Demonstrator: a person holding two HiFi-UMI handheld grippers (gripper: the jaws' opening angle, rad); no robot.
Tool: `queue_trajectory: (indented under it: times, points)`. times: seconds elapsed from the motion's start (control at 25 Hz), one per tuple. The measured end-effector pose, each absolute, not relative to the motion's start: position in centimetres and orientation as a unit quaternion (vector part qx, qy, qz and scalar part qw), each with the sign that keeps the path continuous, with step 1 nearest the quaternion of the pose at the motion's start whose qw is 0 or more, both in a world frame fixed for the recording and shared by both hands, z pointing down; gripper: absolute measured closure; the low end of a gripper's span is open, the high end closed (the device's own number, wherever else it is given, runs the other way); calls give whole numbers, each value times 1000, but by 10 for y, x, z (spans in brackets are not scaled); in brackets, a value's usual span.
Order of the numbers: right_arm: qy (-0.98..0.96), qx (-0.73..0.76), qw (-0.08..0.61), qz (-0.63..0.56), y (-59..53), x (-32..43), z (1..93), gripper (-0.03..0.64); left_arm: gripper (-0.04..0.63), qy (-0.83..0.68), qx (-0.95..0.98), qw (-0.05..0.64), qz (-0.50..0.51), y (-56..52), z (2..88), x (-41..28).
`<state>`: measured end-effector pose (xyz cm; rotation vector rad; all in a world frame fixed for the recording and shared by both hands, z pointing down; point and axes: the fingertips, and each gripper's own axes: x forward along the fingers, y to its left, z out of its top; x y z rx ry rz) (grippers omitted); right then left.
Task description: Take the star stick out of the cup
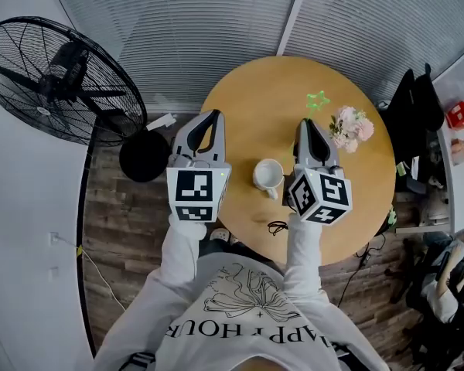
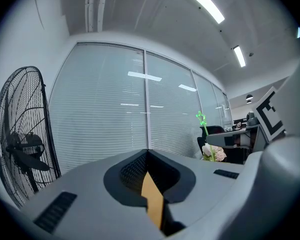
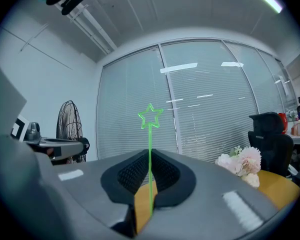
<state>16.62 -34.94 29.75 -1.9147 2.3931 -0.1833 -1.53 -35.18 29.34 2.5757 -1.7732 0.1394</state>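
Both closed: left gripper [image 2: 148,156] empty, right gripper [image 3: 150,156] pinching star stick [image 3: 150,134].

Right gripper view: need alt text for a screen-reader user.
The right gripper is shut on a thin green star stick, its star upright above the jaws against window blinds. Pink flowers sit at right, a fan at left.

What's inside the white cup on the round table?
Nothing visible: the cup looks empty from above. The star stick is clamped in the right hand-held gripper, outside it. Its bottom is too small to check.
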Motion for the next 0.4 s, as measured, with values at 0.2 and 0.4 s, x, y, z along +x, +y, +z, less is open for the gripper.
queue_trajectory:
  times: [0.2, 0.4]
  points:
    - [779, -623, 35, -61, -350, 167, 299, 592, 589, -566, 823, 5, 45, -353, 294, -15]
    - [780, -622, 35, -61, -352, 168, 299, 592, 589, -565, 824, 5, 49, -355, 296, -12]
